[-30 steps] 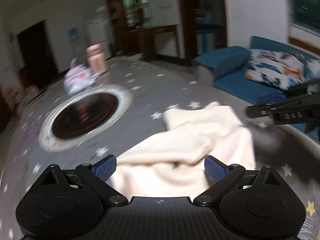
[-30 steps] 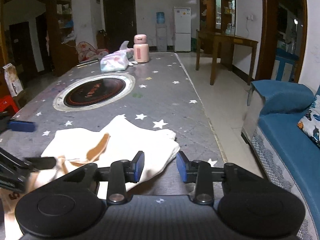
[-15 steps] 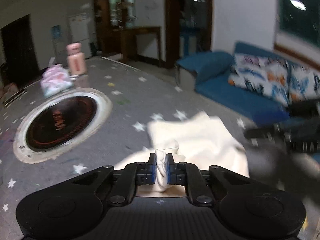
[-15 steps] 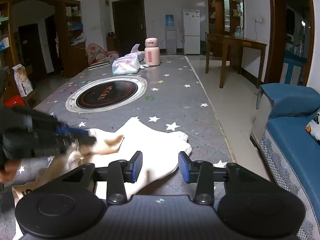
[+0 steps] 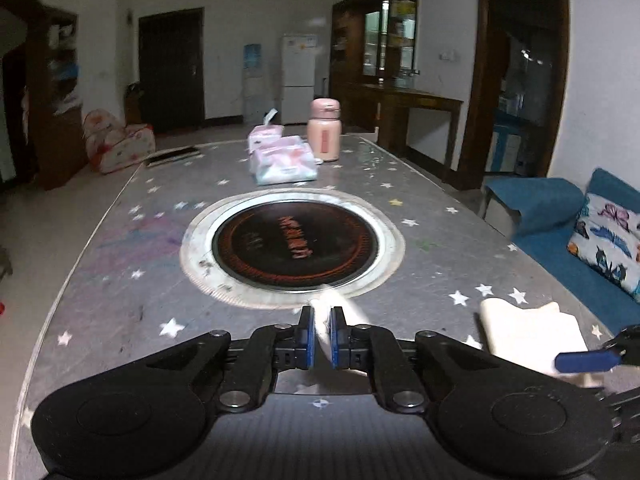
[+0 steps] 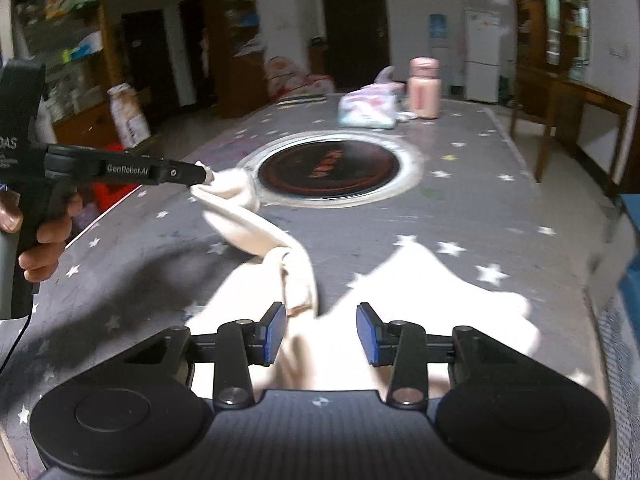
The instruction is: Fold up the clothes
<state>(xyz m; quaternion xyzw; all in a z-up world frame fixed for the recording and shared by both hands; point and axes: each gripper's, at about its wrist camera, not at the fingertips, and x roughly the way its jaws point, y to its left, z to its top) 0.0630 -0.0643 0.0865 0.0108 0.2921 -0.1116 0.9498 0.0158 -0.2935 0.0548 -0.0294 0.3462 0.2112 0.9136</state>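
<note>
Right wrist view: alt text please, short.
The left gripper pinches a strip of a cream garment and stretches it above a grey star-print table. The right gripper hovers open over the rest.

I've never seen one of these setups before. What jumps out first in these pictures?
A cream garment sprawls across the near end of a long grey table dotted with white stars. The left gripper pinches one part of it and pulls it out in a long strip towards the table's left edge, while the right gripper hangs open above the rest. A round black cooktop sits sunk in the table's middle.
</note>
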